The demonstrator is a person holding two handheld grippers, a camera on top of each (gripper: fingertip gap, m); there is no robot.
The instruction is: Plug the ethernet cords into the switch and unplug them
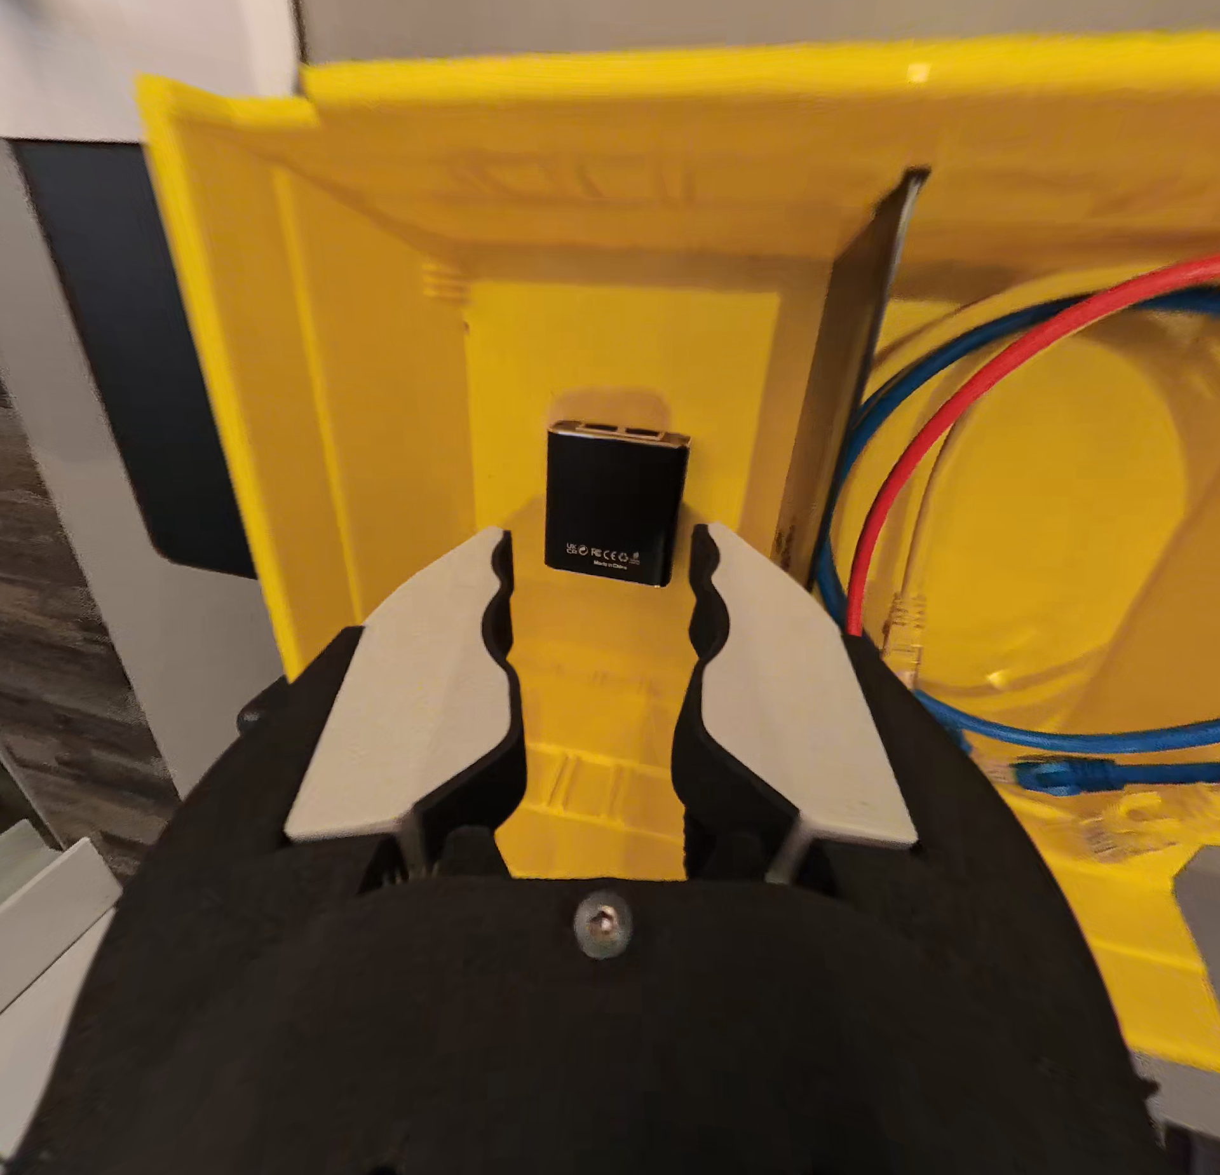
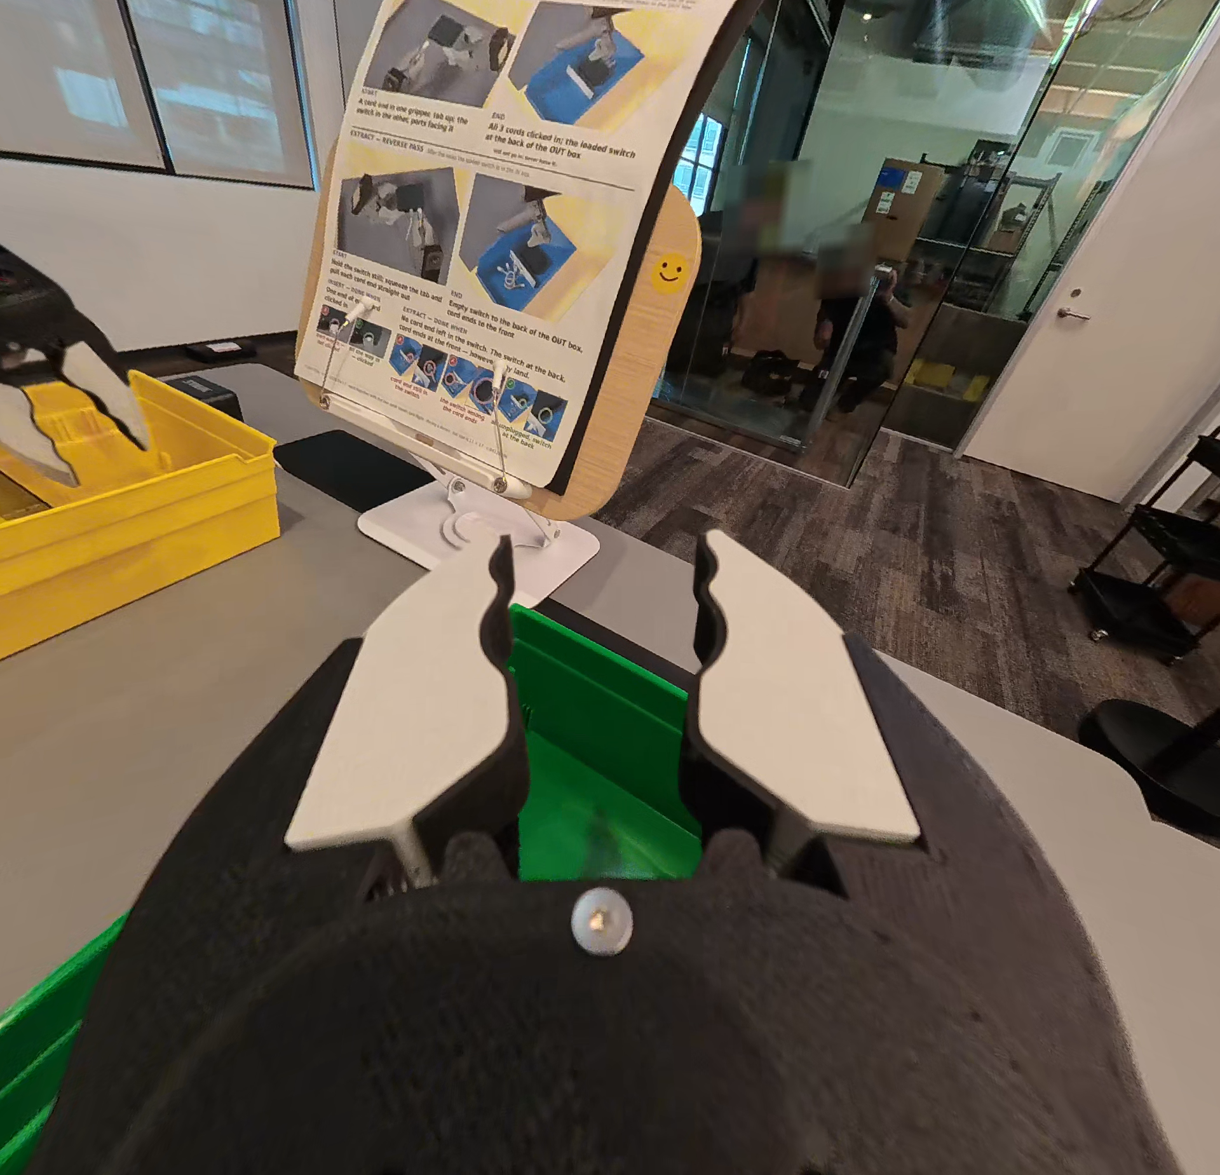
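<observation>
While nothing is yet gripped, the left gripper closes in on the switch.

Fingers apart on both; switch lies frame-centre in the yellow bin, cords coiled right. Next: clamp its sides. Right gripper waits, empty.

Office room, grey table, glass wall beyond.

Ahead of the right claw, a grey table carries a stand holding an instruction sheet. Left of the claw, windows sit in a white wall. To its right, patterned dark carpet runs to a glass partition, a white door and a black cart.
</observation>
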